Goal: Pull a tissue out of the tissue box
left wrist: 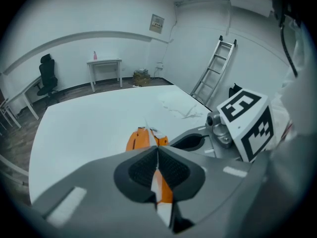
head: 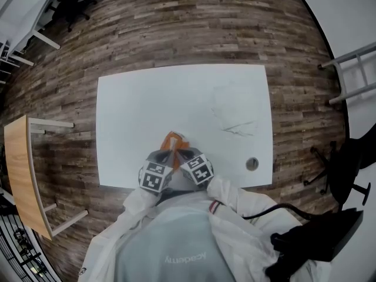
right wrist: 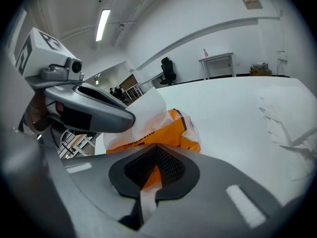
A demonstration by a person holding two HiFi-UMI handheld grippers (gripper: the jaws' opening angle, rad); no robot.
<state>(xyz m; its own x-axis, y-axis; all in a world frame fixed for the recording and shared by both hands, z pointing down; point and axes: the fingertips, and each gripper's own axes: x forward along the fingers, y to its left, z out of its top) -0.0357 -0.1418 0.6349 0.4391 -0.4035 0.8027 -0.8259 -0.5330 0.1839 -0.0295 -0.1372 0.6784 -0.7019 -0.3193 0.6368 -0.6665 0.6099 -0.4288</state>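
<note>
Left gripper point(left wrist: 157, 151): jaws are closing fully together, the ribbed pads point(left wrist: 141, 168) pinching a thin fold of orange and white material. That fold is running on into the orange tissue pack point(left wrist: 136, 139) just ahead of the tips, so the gripper is holding the pack's wrapper.

Right gripper point(right wrist: 157, 150): jaws are likewise pressing together, with a strip of orange and white wrapper caught between the pads point(right wrist: 171, 168) and hanging below them. It is gripping the same pack point(right wrist: 161, 128) from the other side.

In the head view the left gripper point(head: 167, 156) and the right gripper point(head: 180, 155) are sitting side by side, almost touching, their marker cubes facing up. The tissue pack point(head: 173, 140) is lying on the white table point(head: 135, 110) near its front edge, directly under both tips.

A white flap point(right wrist: 147, 104) is standing up from the pack's top, just under the left gripper's body as the right gripper view shows it. Whether it is tissue or wrapper cannot be told.

Counts:
- Grippers: two, both clamping.
- Tissue packs: one.
- Loose crumpled tissue point(head: 236, 117): one patch, lying toward the table's right side, well apart from the pack. The number of sheets in it is not readable.
- Round cable holes point(head: 252, 164) in the table top: one, near the front right corner.
</note>
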